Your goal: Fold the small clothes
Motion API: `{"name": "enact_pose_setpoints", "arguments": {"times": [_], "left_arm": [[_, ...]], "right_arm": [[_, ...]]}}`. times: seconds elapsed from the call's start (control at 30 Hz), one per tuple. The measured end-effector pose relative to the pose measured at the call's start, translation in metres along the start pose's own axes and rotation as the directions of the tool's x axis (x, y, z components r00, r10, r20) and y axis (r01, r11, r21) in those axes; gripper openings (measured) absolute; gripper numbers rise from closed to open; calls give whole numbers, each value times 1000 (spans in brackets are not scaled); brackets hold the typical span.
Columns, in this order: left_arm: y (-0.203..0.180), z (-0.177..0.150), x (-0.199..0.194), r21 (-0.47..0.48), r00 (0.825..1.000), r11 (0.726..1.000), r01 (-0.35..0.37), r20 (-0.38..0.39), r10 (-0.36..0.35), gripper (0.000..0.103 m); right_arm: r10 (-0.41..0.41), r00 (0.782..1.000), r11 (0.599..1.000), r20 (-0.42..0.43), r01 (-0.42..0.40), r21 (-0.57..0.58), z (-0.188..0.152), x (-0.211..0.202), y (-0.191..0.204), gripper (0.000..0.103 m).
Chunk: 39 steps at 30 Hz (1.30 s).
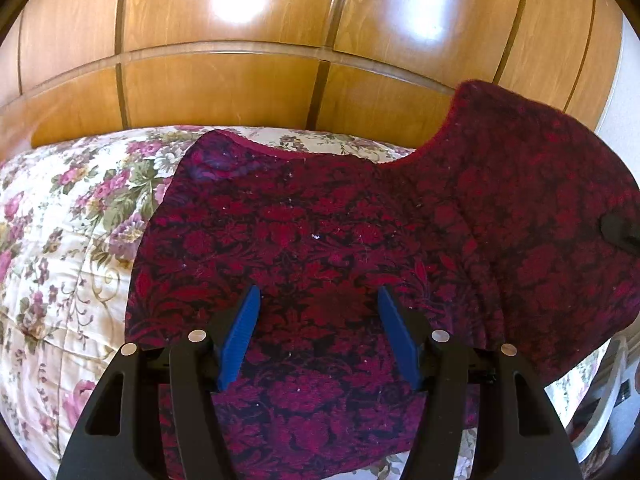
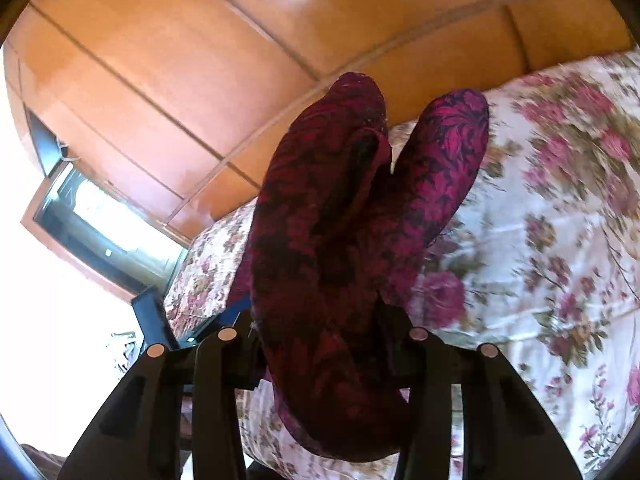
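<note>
Garment (image 1: 320, 216): woven crimson-black damask, lying on quilted floral bed (image 1: 60, 220); left fingers (image 1: 240, 332) spread, right fingers (image 2: 240, 340) pinching a bunched fold.

- A cream quilted bedspread (image 1: 60, 240) printed with pink and purple roses covers the bed.
- Behind the bed rises a glossy honey-coloured wooden wardrobe (image 1: 240, 80), its panels split by thin dark seams.
- A wood-framed window (image 2: 104, 236) sits to one side, bright with daylight.
</note>
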State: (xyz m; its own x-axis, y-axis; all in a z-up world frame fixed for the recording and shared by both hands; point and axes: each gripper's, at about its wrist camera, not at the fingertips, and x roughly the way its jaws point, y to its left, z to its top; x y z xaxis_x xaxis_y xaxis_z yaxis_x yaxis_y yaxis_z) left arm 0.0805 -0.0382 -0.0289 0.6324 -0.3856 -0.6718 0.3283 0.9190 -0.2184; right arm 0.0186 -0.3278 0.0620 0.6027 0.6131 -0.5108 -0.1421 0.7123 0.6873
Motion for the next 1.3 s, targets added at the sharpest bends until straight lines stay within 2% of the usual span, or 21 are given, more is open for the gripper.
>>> {"name": "enact_pose_setpoints", "arguments": {"times": [0.03, 0.13, 0.23, 0.33, 0.47, 0.5, 0.57, 0.67, 0.73, 0.77, 0.8, 0.9, 0.97, 1.0, 1.03, 1.07, 1.1, 1.17, 1.2, 1.27, 1.3], "left_arm": [[4, 1, -3, -19, 1000, 1000, 19, 6, -18, 60], [33, 2, -21, -148, 986, 975, 166, 50, -160, 60], [82, -2, -45, -306, 959, 910, 281, 126, -254, 60], [116, -2, -65, -372, 949, 875, 311, 173, -264, 60], [152, 2, -89, -412, 924, 830, 376, 236, -301, 60], [158, 3, -92, -411, 918, 824, 391, 242, -315, 65], [165, 5, -93, -413, 899, 800, 435, 251, -359, 70], [172, 8, -88, -436, 893, 779, 450, 240, -381, 71], [175, 11, -84, -444, 881, 761, 473, 240, -407, 76], [173, 14, -82, -441, 877, 758, 480, 234, -419, 76], [168, 17, -81, -429, 876, 763, 483, 225, -427, 76], [146, 32, -75, -360, 883, 806, 469, 175, -435, 76], [131, 41, -66, -317, 888, 830, 458, 124, -443, 76], [123, 45, -60, -295, 893, 844, 447, 96, -439, 70], [117, 47, -56, -278, 901, 859, 430, 77, -427, 46], [109, 50, -50, -242, 922, 891, 383, 36, -387, 30], [103, 51, -45, -212, 939, 917, 338, 11, -344, 21], [101, 51, -42, -200, 951, 931, 305, 6, -310, 16], [100, 50, -43, -192, 959, 940, 281, 6, -285, 15], [102, 48, -45, -183, 966, 949, 256, 4, -259, 14], [104, 45, -47, -176, 971, 956, 236, 1, -239, 14]], "right_arm": [[-3, 1000, 1000, -2, 3, -12, 0, 2, 6, 40], [-21, 1000, 997, -7, 21, -77, 5, 14, 36, 39], [-56, 998, 982, -9, 54, -183, 1, 32, 74, 38], [-90, 996, 951, -21, 80, -299, -11, 62, 112, 37], [-130, 989, 893, -72, 85, -443, -40, 113, 152, 36], [-144, 986, 874, -79, 89, -477, -49, 123, 160, 36], [-185, 979, 821, -87, 105, -560, -70, 146, 173, 36], [-252, 964, 720, -85, 128, -682, -108, 171, 181, 36], [-301, 953, 615, -40, 162, -772, -132, 181, 185, 36], [-313, 950, 581, -21, 174, -795, -140, 182, 187, 36], [-324, 946, 543, -1, 185, -819, -148, 184, 189, 36], [-330, 943, 503, 34, 206, -839, -154, 185, 188, 37], [-324, 945, 497, 45, 210, -842, -155, 183, 190, 40], [-307, 951, 508, 40, 199, -838, -154, 179, 188, 43], [-295, 955, 516, 38, 192, -835, -153, 175, 188, 49], [-285, 958, 522, 38, 188, -832, -152, 172, 188, 58], [-264, 964, 533, 39, 179, -827, -149, 165, 187, 61], [-220, 976, 579, -2, 129, -805, -141, 151, 183, 68], [-178, 983, 626, -45, 78, -776, -133, 140, 177, 71], [-75, 991, 724, -113, -24, -689, -115, 116, 161, 88], [-12, 992, 781, -127, -70, -621, -103, 99, 147, 92]]}}
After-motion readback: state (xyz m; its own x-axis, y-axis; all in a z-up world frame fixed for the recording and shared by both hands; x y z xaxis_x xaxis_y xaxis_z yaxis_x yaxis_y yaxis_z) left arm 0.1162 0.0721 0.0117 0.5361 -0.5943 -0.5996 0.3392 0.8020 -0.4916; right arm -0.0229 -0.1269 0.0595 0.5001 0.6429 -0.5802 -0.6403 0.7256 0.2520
